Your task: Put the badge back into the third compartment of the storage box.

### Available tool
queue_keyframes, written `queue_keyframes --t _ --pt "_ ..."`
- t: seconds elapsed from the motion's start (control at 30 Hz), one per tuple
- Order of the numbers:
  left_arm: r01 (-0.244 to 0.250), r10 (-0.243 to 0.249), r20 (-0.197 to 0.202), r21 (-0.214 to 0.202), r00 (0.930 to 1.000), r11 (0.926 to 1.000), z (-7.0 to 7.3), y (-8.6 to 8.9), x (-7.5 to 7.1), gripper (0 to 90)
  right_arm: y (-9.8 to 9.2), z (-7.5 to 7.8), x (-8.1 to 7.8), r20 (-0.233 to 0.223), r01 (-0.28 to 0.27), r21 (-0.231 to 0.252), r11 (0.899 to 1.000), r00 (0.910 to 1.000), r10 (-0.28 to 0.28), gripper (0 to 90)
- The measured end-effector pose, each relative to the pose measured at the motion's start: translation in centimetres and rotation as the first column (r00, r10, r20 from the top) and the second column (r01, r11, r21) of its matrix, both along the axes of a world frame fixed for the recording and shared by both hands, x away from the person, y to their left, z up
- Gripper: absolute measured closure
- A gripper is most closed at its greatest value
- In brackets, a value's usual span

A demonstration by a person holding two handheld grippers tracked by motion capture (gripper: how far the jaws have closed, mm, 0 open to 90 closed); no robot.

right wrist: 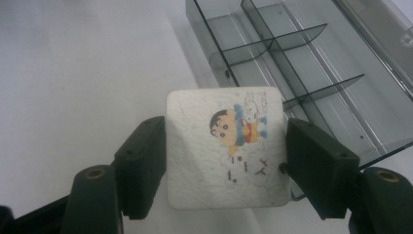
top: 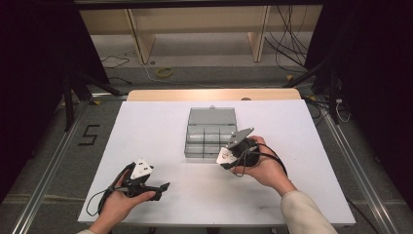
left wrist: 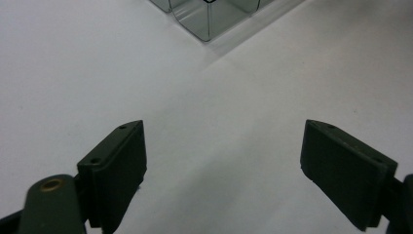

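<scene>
My right gripper is shut on a white square pad with a small cartoon figure printed on it; both jaws press its left and right edges. It hovers just beside the near corner of a clear grey compartment box whose lid lies open. From above, the right gripper sits at the box's front right edge. My left gripper stands open over bare white table, nothing between its jaws; in the high view the left gripper rests low at the front left.
The white table top has free room left and right of the box. A corner of the box shows at the top of the left gripper view. Beyond the table lie floor cables and wooden frame legs.
</scene>
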State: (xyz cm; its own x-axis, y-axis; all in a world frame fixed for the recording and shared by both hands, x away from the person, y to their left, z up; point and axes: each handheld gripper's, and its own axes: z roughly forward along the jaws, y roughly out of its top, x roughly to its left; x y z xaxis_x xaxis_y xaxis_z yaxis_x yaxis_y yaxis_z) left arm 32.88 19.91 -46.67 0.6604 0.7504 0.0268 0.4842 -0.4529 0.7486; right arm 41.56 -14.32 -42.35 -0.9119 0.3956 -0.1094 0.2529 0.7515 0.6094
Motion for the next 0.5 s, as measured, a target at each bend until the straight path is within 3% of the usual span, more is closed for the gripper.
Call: queue_keyframes --t 0.5 --pt "0.002 -0.002 0.004 0.0 1.0 1.0 0.07 0.0 -0.02 16.5 0.11 0.53 0.96 0.023 0.033 0.025 0.999 0.9992 -0.033 33.9"
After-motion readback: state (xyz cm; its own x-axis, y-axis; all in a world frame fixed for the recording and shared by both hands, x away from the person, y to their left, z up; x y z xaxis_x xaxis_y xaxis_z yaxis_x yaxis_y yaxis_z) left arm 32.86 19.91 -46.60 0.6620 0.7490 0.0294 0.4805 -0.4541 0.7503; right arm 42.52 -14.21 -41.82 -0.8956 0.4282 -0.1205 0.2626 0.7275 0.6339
